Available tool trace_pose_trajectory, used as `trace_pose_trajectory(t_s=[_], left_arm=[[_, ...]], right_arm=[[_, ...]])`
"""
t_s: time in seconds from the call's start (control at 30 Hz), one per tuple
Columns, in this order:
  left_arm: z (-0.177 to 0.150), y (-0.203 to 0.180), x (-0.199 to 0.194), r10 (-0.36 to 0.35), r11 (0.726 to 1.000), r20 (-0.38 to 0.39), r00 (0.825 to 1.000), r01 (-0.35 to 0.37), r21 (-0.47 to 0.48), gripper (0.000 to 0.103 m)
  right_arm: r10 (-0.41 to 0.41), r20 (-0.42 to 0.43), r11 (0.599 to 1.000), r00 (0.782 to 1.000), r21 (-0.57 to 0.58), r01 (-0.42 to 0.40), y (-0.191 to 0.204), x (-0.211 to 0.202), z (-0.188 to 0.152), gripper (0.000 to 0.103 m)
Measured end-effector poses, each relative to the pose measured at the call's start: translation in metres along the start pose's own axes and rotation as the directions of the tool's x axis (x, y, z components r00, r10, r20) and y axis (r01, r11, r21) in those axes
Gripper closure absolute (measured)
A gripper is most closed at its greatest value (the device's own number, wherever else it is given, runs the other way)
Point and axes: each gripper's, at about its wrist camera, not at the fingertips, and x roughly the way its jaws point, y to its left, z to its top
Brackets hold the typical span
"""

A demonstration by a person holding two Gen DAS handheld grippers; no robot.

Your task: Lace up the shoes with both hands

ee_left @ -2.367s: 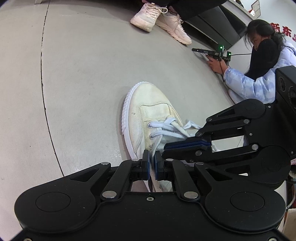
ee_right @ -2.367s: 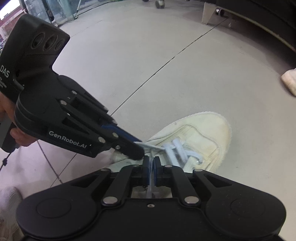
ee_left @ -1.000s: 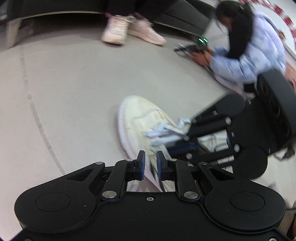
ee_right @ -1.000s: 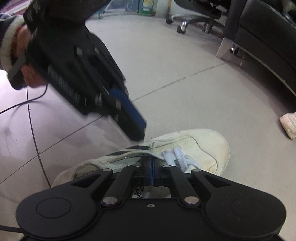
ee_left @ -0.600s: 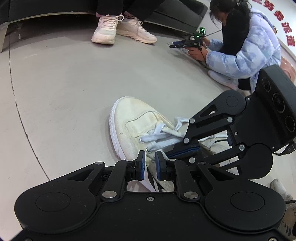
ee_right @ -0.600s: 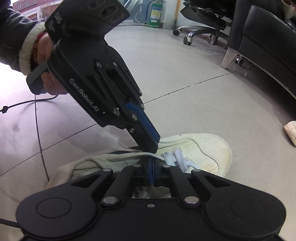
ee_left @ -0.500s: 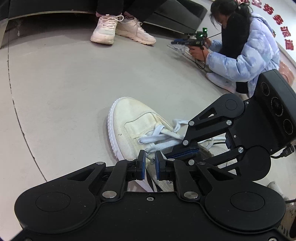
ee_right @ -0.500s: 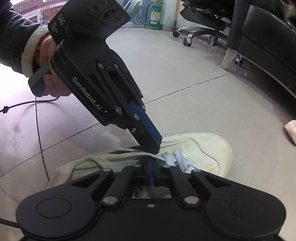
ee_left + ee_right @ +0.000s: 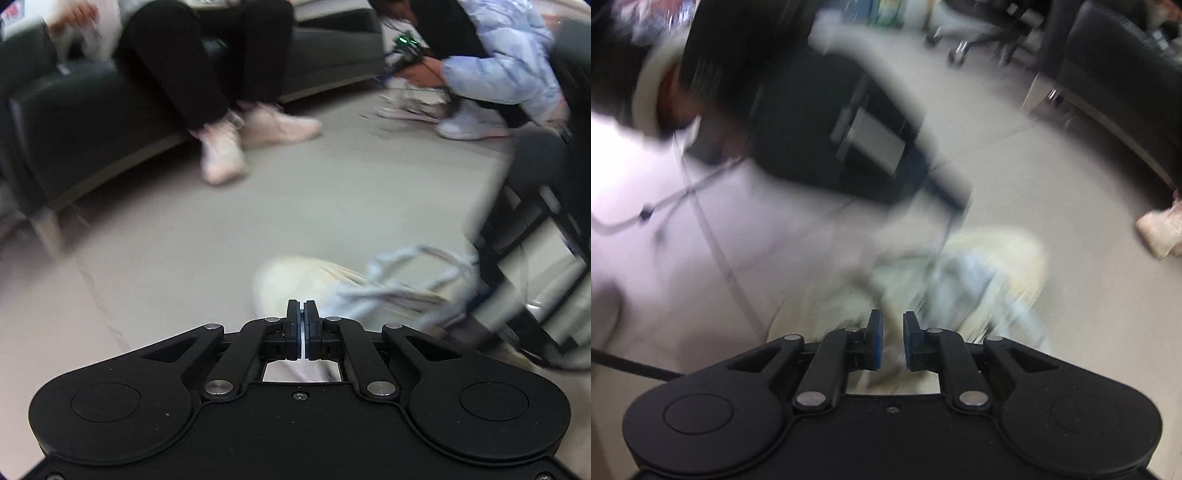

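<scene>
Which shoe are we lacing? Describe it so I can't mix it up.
On the grey floor, in front of the black sofa, one cream canvas shoe lies alone, close to the camera. Unlike the pinkish sneakers, nobody wears it, and its pale laces hang loose.

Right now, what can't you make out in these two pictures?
- Left view: whether a lace sits between the shut left gripper pads; only a pale sliver shows.
- Left view: how the laces run over the shoe; motion blur.
- Left view: right gripper, smeared at the edge.
- Right view: shoe eyelets; blurred.
- Right view: right gripper opening, nothing clear between its pads.
</scene>
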Motion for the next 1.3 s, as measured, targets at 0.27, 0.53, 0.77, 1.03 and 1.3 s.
trace_pose_trajectory(t_s=[0.27, 0.53, 0.77, 1.03, 1.3], left_arm=[[0.003, 0.078, -0.059, 0.434, 0.897, -0.007, 0.901, -0.432, 0.096, 0.102], [-0.022, 0.122, -0.106, 0.638, 0.77, -0.14, 0.757, -0.629, 0.108, 0.102], [-0.059, 0.126, -0.093, 0.682, 0.731, -0.261, 0.683, -0.65, 0.21, 0.101], [-0.118, 0.135, -0.071, 0.638, 0.756, -0.437, 0.634, -0.625, 0.197, 0.095], [-0.11, 0.182, -0.125, 0.394, 0.673, -0.544, 0.741, -0.636, -0.378, 0.093]], right_arm=[[-0.008, -0.06, 1.0, 0.998, 0.02, 0.009, 0.003, 0.009, 0.007, 0.093], [-0.015, -0.106, 1.0, 0.994, -0.01, 0.014, 0.007, 0.013, 0.014, 0.093], [-0.013, -0.131, 1.0, 0.991, -0.015, 0.011, 0.004, 0.016, 0.018, 0.093], [0.001, -0.151, 1.0, 0.989, 0.012, 0.0, 0.0, 0.018, 0.022, 0.092], [0.171, -0.193, 0.959, 0.966, 0.256, -0.118, -0.032, 0.001, 0.039, 0.078]])
